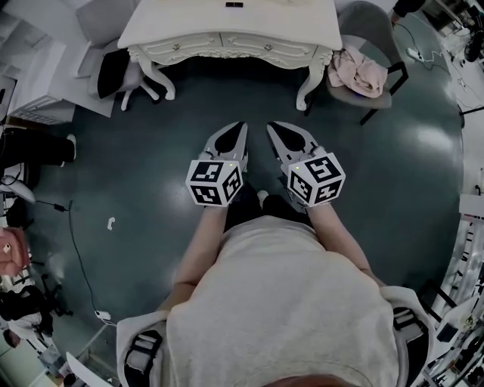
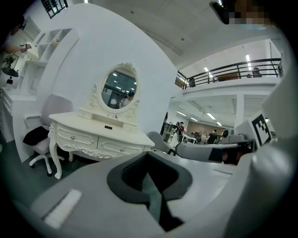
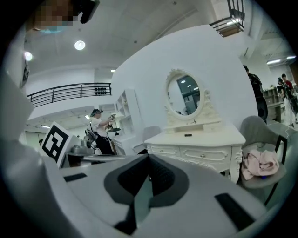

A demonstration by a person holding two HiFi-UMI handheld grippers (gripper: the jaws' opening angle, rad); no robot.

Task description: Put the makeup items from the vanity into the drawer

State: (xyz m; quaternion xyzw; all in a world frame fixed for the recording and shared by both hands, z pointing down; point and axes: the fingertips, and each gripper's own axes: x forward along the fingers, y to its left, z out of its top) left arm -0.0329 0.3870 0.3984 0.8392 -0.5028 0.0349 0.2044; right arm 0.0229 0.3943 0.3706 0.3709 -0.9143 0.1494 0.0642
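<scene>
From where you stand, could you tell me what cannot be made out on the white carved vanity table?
Head view: white carved vanity table, rear cut off by top edge.
All views: small dark item on its top, too small to identify.
Contents: hidden behind closed drawer fronts.

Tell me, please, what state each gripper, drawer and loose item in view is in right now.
left gripper: shut, nothing between the jaws.
right gripper: shut, empty.
vanity drawers: closed.
small dark item: lying on the vanity, too small to identify.
pink cloth: crumpled on the grey chair.
</scene>
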